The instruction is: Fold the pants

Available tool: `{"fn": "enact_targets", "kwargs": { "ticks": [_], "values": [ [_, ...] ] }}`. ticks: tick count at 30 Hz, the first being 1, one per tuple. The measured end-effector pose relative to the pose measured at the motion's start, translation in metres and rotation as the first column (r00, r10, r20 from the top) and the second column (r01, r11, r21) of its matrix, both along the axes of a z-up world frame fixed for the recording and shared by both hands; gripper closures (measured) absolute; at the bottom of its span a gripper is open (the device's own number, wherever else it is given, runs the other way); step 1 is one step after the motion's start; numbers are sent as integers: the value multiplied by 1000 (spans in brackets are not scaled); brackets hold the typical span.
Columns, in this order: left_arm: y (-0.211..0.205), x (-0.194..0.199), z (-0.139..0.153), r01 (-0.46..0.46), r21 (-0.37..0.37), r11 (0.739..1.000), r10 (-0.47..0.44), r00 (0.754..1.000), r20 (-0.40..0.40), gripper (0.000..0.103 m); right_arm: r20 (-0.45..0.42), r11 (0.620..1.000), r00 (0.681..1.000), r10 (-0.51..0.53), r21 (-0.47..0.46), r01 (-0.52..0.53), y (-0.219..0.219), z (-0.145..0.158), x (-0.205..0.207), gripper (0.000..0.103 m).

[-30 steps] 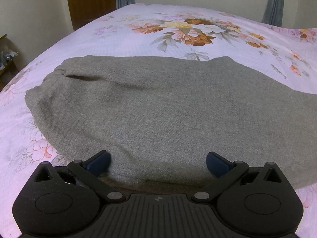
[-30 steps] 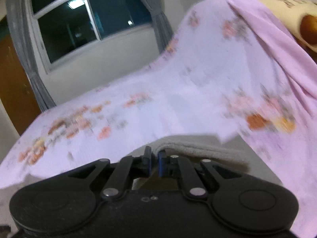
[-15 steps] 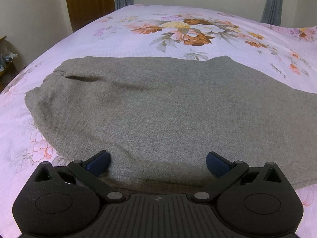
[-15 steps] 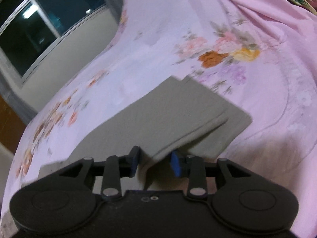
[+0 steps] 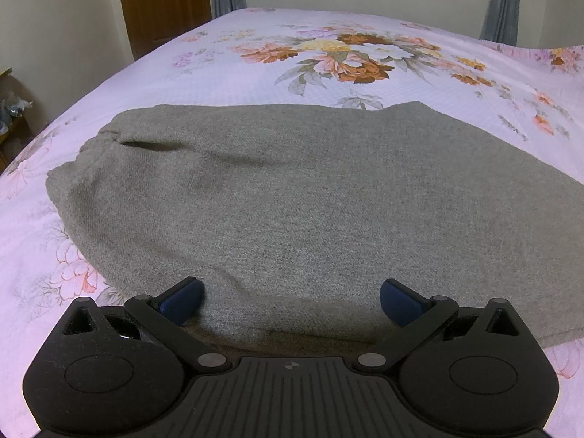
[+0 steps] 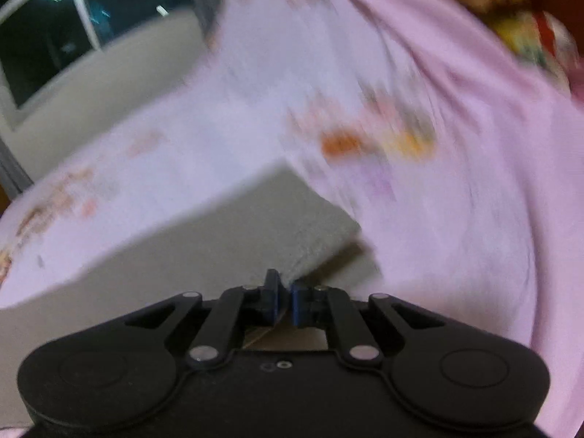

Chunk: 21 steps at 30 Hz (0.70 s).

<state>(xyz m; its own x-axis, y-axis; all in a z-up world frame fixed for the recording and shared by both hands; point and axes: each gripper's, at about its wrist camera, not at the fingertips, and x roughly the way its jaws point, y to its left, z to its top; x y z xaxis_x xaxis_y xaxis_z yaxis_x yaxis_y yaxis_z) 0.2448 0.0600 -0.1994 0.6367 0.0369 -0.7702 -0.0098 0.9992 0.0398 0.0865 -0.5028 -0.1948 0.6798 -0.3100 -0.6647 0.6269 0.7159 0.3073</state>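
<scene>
Grey knit pants [image 5: 292,197] lie flat across the floral bed, waistband at the left, legs running off to the right. My left gripper [image 5: 290,301] is open, its blue pads spread wide at the near edge of the pants, holding nothing. In the right wrist view, which is blurred, my right gripper [image 6: 285,297] is shut on the hem end of the pant leg [image 6: 233,241] and holds it up off the sheet.
The pink floral bedsheet [image 5: 346,47] covers the bed. A wooden door [image 5: 164,3] and grey curtains stand beyond it. A window [image 6: 73,33] and a colourful pillow [image 6: 511,7] show in the right wrist view. A shelf with clutter sits at the far left.
My right gripper opened over the leg end half a second ago and has now closed on it again, swinging upward. The left gripper and the pants' upper part have not moved.
</scene>
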Motion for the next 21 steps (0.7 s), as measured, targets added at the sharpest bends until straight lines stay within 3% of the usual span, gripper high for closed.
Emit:
{"fn": "enact_targets", "kwargs": {
  "ticks": [6,9,11,13,15,17,20,21],
  "values": [
    [0,0,0,1,2,1000,-1,1000,0,0,16,998,1000,-8,-67,9,-4,14,2,90],
    [0,-1,0,-1,7,1000,0,1000,6,0,-63,994,998,30,-103,-37,-3,11,10,92],
    [0,-1,0,-1,6,1000,1,1000,5,0,-8,994,1000,24,-111,-24,-4,20,7,92],
    [0,0,0,2,6,1000,-2,1000,6,0,29,984,999,42,-177,-36,3,33,10,93],
    [0,-1,0,0,6,1000,0,1000,8,0,-20,974,999,49,-219,-52,4,32,17,93],
    [0,-1,0,-3,8,1000,3,1000,12,0,-133,981,991,19,-187,-44,-2,15,24,89],
    [-1,-2,1,-1,11,1000,1,1000,14,0,-120,981,993,-16,-192,-7,-4,12,12,76],
    [-1,-2,1,2,12,1000,-2,1000,15,0,-107,980,993,-45,-200,22,-5,17,7,60]
  ]
}}
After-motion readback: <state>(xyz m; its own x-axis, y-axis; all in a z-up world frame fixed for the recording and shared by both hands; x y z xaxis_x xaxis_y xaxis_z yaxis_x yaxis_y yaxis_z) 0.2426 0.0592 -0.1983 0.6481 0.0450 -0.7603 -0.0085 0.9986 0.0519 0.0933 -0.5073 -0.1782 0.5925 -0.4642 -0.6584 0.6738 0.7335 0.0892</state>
